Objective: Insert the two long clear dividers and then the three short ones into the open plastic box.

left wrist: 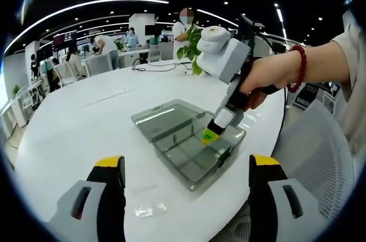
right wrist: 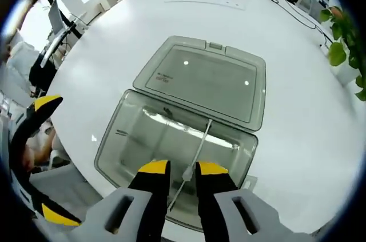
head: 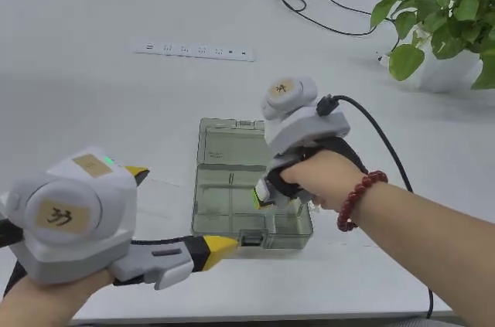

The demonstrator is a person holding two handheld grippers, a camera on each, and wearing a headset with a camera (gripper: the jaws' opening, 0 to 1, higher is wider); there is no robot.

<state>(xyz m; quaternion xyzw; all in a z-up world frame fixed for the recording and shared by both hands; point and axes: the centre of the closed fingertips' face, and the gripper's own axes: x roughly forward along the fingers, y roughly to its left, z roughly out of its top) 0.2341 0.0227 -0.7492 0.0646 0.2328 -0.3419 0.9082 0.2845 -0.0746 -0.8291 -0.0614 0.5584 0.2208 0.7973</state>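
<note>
The open plastic box [head: 203,211] lies mid-table with its lid [head: 228,141] flat behind it. My right gripper [head: 263,197] points down into the box base [right wrist: 114,139], jaws nearly together on a thin clear divider [right wrist: 197,150]. This divider runs from the jaws to a long clear divider [right wrist: 171,123] that stands across the base. My left gripper [head: 179,211] hovers at the box's near left corner, open and holding nothing. From the left gripper view, the right gripper [left wrist: 213,133] dips into the box [left wrist: 177,162]. A small clear piece [left wrist: 143,210] lies on the table before my left gripper [left wrist: 186,196].
A white power strip [head: 193,51] lies further back on the white table [head: 93,95]. A black cable [head: 325,18] and a potted plant [head: 448,25] sit at the back right. The table's front edge runs just below the box.
</note>
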